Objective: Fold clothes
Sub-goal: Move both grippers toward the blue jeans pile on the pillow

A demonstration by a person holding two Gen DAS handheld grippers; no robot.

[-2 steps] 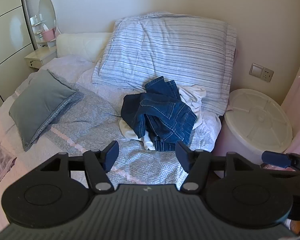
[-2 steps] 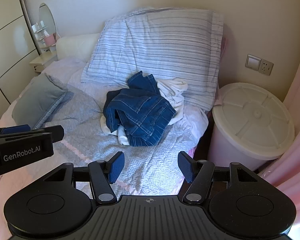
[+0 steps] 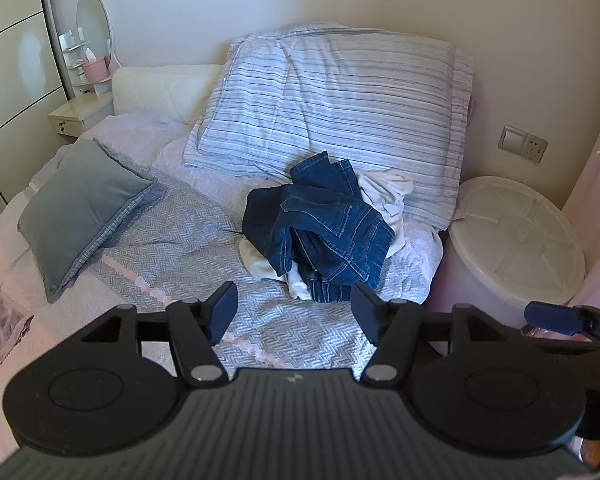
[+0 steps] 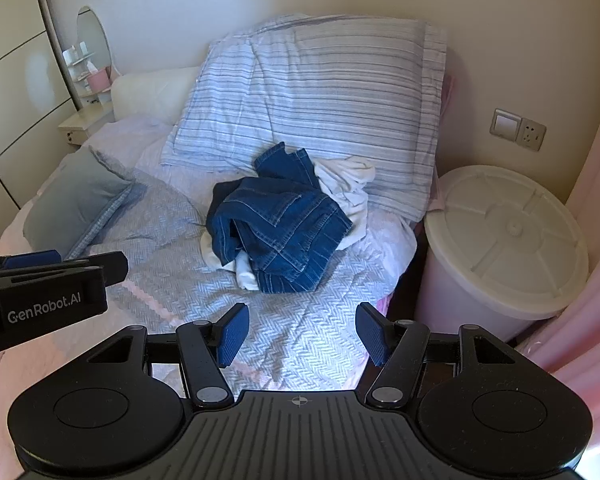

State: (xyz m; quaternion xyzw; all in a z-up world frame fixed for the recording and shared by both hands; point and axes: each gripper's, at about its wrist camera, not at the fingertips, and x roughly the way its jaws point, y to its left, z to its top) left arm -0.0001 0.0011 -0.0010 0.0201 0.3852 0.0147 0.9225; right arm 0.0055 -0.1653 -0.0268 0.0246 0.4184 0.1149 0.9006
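A crumpled pair of dark blue jeans (image 3: 324, 232) lies in a heap on the bed, on top of a white garment (image 3: 388, 196). The heap also shows in the right wrist view, jeans (image 4: 284, 228) over white cloth (image 4: 348, 184). My left gripper (image 3: 294, 314) is open and empty, hovering over the bedspread just short of the heap. My right gripper (image 4: 302, 332) is open and empty, also short of the heap, over the bed's right side. The left gripper's body (image 4: 48, 296) shows at the left of the right wrist view.
A large striped pillow (image 3: 340, 108) leans on the wall behind the heap. A grey cushion (image 3: 76, 204) lies at the left. A white lidded bin (image 3: 516, 232) stands right of the bed, by a pink curtain (image 4: 596, 240). A nightstand (image 3: 80, 114) stands far left.
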